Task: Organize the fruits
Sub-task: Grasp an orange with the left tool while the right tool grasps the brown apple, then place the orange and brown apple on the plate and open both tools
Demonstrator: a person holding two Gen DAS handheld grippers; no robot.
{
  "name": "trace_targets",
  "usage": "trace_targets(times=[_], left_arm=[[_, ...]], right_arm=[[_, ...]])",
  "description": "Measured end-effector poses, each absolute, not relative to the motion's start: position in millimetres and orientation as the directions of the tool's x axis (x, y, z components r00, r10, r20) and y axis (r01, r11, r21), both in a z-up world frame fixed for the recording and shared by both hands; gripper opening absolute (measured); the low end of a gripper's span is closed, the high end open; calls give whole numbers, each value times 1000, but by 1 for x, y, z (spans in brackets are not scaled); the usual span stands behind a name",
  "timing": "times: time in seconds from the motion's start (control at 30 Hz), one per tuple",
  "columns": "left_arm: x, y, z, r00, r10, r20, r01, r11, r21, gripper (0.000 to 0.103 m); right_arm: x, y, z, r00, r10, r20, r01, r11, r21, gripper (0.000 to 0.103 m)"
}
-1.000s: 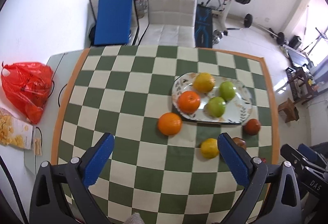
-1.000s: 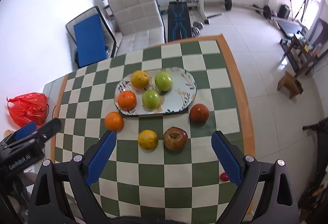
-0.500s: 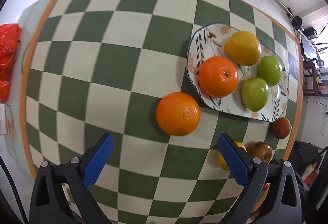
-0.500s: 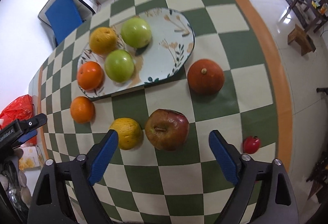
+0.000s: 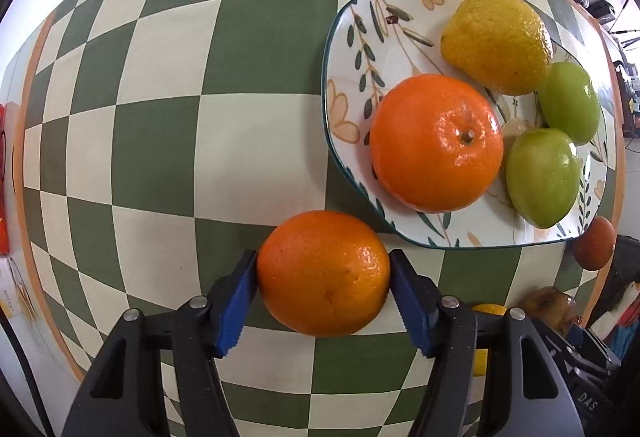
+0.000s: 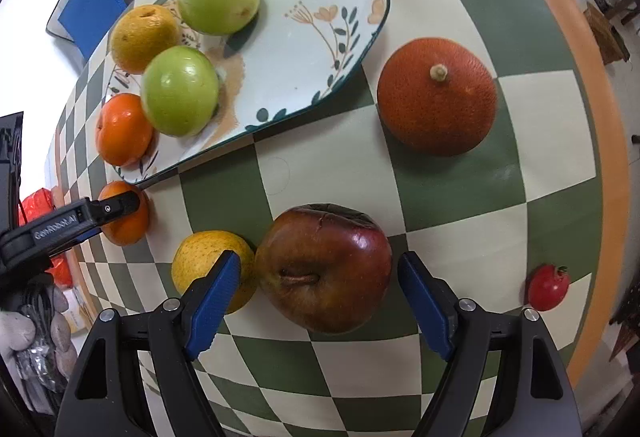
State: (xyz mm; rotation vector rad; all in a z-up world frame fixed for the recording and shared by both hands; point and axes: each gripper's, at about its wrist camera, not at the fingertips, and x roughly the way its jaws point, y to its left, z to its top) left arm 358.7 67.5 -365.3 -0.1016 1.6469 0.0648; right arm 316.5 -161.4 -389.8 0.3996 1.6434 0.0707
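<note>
My left gripper (image 5: 323,273) is shut on a loose orange (image 5: 323,273) that rests on the checkered table just below the floral plate (image 5: 352,49). The plate holds an orange (image 5: 436,141), a yellow citrus (image 5: 496,41) and two green apples (image 5: 542,177). My right gripper (image 6: 320,277) is open, its jaws on either side of a dark red apple (image 6: 324,267) on the table, not touching it. A yellow citrus (image 6: 200,261) lies against the apple's left side. The left gripper's finger (image 6: 68,225) and its orange (image 6: 128,225) show in the right wrist view.
A brown-orange round fruit (image 6: 438,103) lies right of the plate (image 6: 312,17). A small red tomato (image 6: 547,287) sits near the table's orange right edge (image 6: 600,141). A red bag (image 6: 40,197) lies off the table's left side.
Both grippers have come down close to the table. The left gripper has closed on the loose orange. The right gripper's jaws have narrowed around the dark red apple.
</note>
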Motion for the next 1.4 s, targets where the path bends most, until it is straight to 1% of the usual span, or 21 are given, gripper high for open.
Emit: trace_targets(times=[0.03, 0.1, 0.13, 0.33, 0.47, 0.77, 0.9, 1.0, 1.07, 1.23, 1.33, 1.4], left_arm=[[355, 67, -364, -74, -24, -997, -104, 994, -16, 62], [342, 65, -362, -75, -34, -997, -108, 994, -26, 62], [334, 64, -361, -79, -47, -996, -113, 993, -38, 62], [274, 53, -356, -107, -103, -989, -125, 988, -89, 62], [249, 46, -368, -136, -109, -985, -125, 988, -92, 62], [243, 34, -372, -114, -76, -991, -99, 993, -64, 62], [246, 20, -358, -99, -81, -992, -103, 992, -71, 62], [247, 15, -339, -65, -97, -993, -100, 991, -91, 62], [254, 25, -315, -39, -122, -992, -105, 988, -117, 62], [269, 35, -260, 58, -210, -976, -119, 969, -216, 62], [309, 41, -221, 132, -235, -963, -100, 963, -249, 62], [338, 45, -210, 170, -236, -957, -85, 964, -252, 62]], right_arm=[[317, -161, -393, -64, 300, -952, 220, 935, 280, 81], [317, -158, -400, -74, 314, -947, 227, 930, 290, 72], [317, -158, -403, -78, 310, -947, 227, 931, 286, 70], [304, -156, -403, -99, 291, -952, 174, 946, 272, 70], [283, -154, -402, -135, 269, -954, 125, 959, 253, 70], [274, -150, -408, -137, 272, -952, 127, 958, 256, 71], [273, -144, -406, -120, 242, -963, 85, 969, 233, 70], [270, -146, -400, -104, 240, -965, 72, 970, 233, 69], [265, -140, -392, -86, 256, -963, 71, 966, 250, 69], [272, -140, -356, -11, 321, -947, 65, 945, 319, 69], [290, -144, -323, 52, 362, -931, 58, 929, 365, 69], [306, -147, -299, 93, 380, -920, 49, 921, 386, 69]])
